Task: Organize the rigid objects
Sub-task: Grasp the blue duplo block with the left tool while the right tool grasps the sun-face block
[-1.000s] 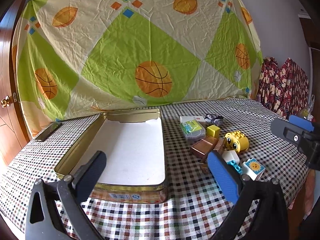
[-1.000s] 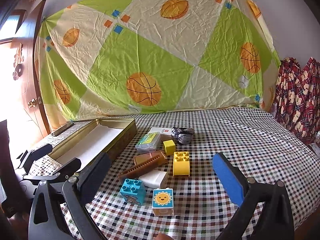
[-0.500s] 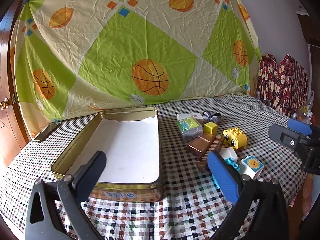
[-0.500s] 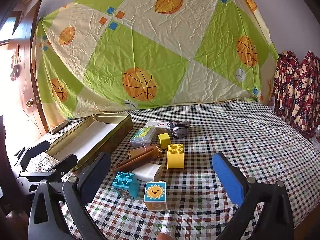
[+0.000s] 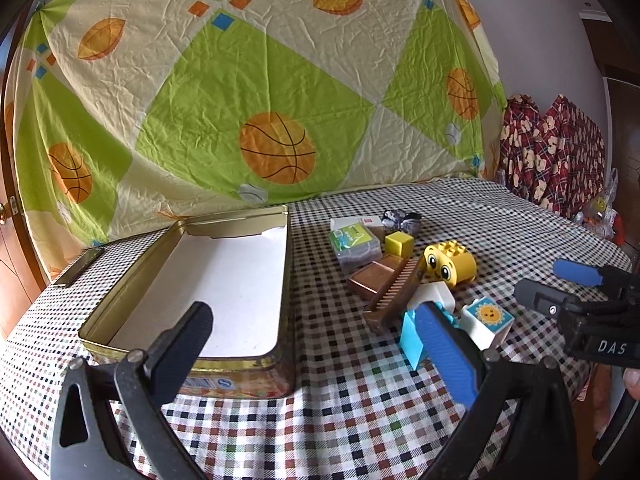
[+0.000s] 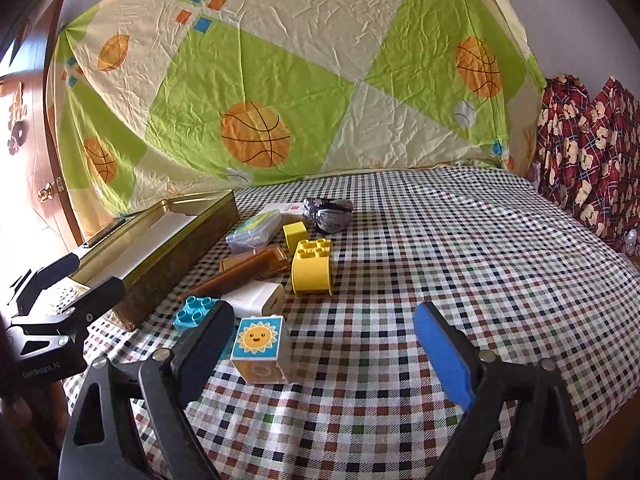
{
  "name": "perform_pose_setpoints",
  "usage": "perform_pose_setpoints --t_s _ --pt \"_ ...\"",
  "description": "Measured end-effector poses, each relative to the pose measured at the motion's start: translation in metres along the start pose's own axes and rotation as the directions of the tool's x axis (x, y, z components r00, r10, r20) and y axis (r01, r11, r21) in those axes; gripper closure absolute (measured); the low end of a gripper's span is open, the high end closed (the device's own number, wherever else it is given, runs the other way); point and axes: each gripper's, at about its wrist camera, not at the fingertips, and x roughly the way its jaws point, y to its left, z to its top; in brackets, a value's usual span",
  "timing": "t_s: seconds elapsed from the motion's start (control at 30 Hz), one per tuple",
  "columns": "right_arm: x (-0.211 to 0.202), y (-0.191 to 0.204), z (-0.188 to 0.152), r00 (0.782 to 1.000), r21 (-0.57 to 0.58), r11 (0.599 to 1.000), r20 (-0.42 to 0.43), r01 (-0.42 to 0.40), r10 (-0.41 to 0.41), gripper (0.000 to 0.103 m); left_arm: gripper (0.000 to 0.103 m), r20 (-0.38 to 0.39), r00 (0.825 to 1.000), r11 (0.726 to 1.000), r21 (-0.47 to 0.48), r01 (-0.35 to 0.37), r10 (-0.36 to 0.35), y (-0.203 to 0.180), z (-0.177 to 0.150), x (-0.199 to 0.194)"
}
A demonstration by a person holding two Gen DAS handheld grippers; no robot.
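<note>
**Sun block sits just ahead of the right tongs, toward their left finger**

The sun-face block [image 6: 259,350] lies at the near end of the toy cluster, close to the near edge of the checked tablecloth [image 6: 440,248], its printed face turned up and toward the right wrist camera. From the right gripper [image 6: 320,344] it is straight ahead and low, nearer the black left finger [image 6: 204,340] than the blue-padded right finger [image 6: 440,352]; the block lies between the two fingers but touches neither. The jaws have just been closing from their widest, and they stand apart with nothing gripped. The block is roughly cubic, so no long axis governs the grasp; I judge a small shift left would centre it.

Just behind it, a white block [image 6: 254,298] and a blue studded brick [image 6: 196,312] nearly touch it, then a brown comb [image 6: 236,276] lying diagonally, a yellow curved brick [image 6: 312,266], a small yellow cube [image 6: 295,232] and a clear plastic case [image 6: 254,230]. The open tin box [image 5: 288,280] stands toward the left edge of the cloth, empty of toys.

The left gripper [image 5: 320,336] hovers over the near rim of the tin, jaws apart and empty, so the right hand is clearly the nearer to the block.

The blue brick is partly hidden behind a finger in both views. The dark crumpled object [image 6: 328,212] at the far end is hard to identify.
</note>
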Motion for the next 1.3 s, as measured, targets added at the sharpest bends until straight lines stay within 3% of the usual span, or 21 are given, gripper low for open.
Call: perform_pose_setpoints --t_s 0.27,0.37,0.5,0.57,0.77,0.93,1.0,1.23,1.3 --pt "0.019 0.019 -0.009 0.997 -0.08 0.996 -0.069 -0.045 0.04 0.018 0.0 -0.008 1.0 1.0 0.004 0.005 -0.005 -0.005 -0.001 0.003" --pt "0.033 0.022 -0.011 0.99 -0.101 0.992 -0.129 -0.07 0.057 0.041 0.001 -0.017 1.0 1.0 0.011 0.009 -0.009 -0.009 -0.002 0.006" --pt "0.045 0.023 -0.015 0.981 -0.122 0.987 -0.177 -0.103 0.081 0.054 0.007 -0.037 0.998 0.999 0.023 0.049 -0.048 -0.019 -0.002 0.01" --pt "0.045 0.019 -0.013 0.981 -0.109 0.988 -0.174 -0.107 0.087 0.069 0.008 -0.043 0.997 0.997 0.052 0.061 -0.059 -0.027 -0.002 0.013" --pt "0.038 0.005 0.004 0.994 -0.098 0.994 -0.102 -0.044 0.034 0.069 0.018 -0.103 0.99 0.989 0.103 0.103 -0.093 -0.049 -0.002 0.024" --pt "0.038 0.003 0.018 0.999 -0.118 0.993 -0.046 0.004 -0.01 0.069 0.034 -0.169 0.977 0.984 0.1 0.146 -0.128 -0.06 -0.002 0.035" --pt "0.042 0.002 0.018 0.999 -0.115 0.993 -0.042 0.008 -0.013 0.069 0.045 -0.207 0.968 0.982 0.091 0.163 -0.142 -0.062 -0.003 0.043" --pt "0.043 0.003 0.018 0.999 -0.122 0.992 -0.033 0.035 -0.039 0.069 0.063 -0.317 0.928 0.974 0.052 0.222 -0.195 -0.067 -0.007 0.063" --pt "0.043 0.005 0.017 0.998 -0.134 0.99 -0.034 0.041 -0.046 0.069 0.072 -0.334 0.919 0.97 0.047 0.238 -0.209 -0.067 -0.011 0.066"
